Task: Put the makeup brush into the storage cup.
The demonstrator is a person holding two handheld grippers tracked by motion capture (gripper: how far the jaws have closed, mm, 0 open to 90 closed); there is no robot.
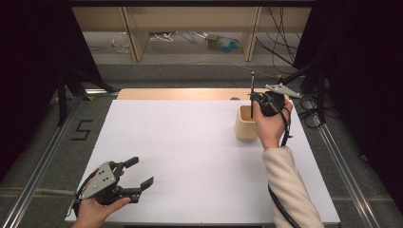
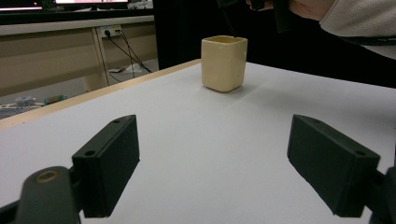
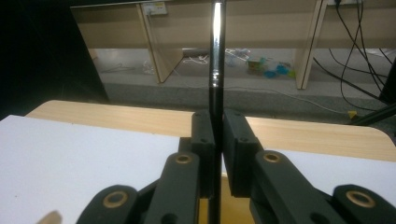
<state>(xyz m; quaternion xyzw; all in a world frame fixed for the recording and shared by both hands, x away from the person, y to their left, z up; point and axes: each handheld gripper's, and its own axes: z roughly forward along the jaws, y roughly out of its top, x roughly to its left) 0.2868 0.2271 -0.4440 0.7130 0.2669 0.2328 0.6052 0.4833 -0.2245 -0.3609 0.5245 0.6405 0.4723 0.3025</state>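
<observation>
- Covering most of the work area, a white table [image 1: 190, 156] lay under both grippers, with a strip of bare wood [image 1: 180, 94] along its far edge.
- A cream sleeve [image 1: 290, 185] covered the person's right forearm, which reached in from the bottom right of the high view toward the far right part of the table.
- The left gripper [image 1: 142, 173] rested near the front left corner of the table, held in the person's left hand [image 1: 95, 211]; its jaws stood wide apart with nothing between them, and in the left gripper view they framed bare white surface.
- The right gripper [image 1: 253, 97] hung just above the cup at the far right, held in the right hand [image 1: 271, 126]; its jaws were clenched on the rod, as the right gripper view showed with the pads [image 3: 233, 140] pressed against it from both sides.
- A cream, square-sided cup [image 1: 246, 122] stood upright on the far right part of the table, well apart from the left gripper.
- A thin black rod [image 1: 252, 92], possibly a pen, stood upright in the clamped jaws, its lower end dipping into the cup's mouth and its glossy upper part [image 3: 216, 46] rising above the jaws.
</observation>
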